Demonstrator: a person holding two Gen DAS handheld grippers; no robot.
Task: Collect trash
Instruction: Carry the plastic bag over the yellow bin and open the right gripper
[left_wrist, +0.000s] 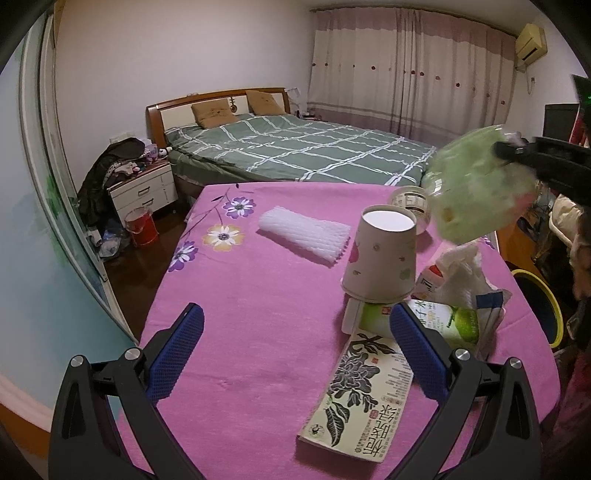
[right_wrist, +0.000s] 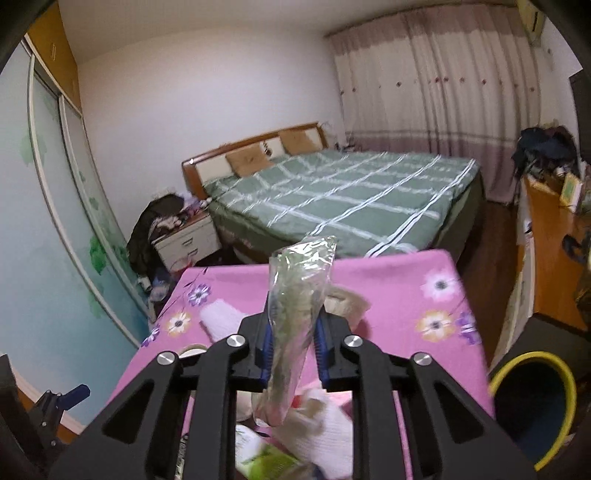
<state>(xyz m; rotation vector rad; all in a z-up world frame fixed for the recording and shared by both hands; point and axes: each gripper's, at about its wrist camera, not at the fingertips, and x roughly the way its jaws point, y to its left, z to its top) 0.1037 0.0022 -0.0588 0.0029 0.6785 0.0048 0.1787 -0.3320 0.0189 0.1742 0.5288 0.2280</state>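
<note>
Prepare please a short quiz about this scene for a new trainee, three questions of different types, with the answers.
1. True or false: the right gripper is shut on the clear plastic bag.
2. Which stands upside down on the pink tablecloth? A) paper cup B) white foam net C) flat printed box
3. Fill in: the left gripper is ____ and holds nothing.

Key: 1 true; 2 A; 3 open.

Bench cloth (left_wrist: 258, 332): pink with purple, yellow and white flowers. Paper cup (left_wrist: 380, 254): white, pink and green spots. Box (left_wrist: 362, 398): cream, black floral print. Bedspread (left_wrist: 295, 151): green, white grid. Bin (right_wrist: 532, 406): yellow rim, dark blue inside. Fingers (left_wrist: 177, 354): blue pads.
</note>
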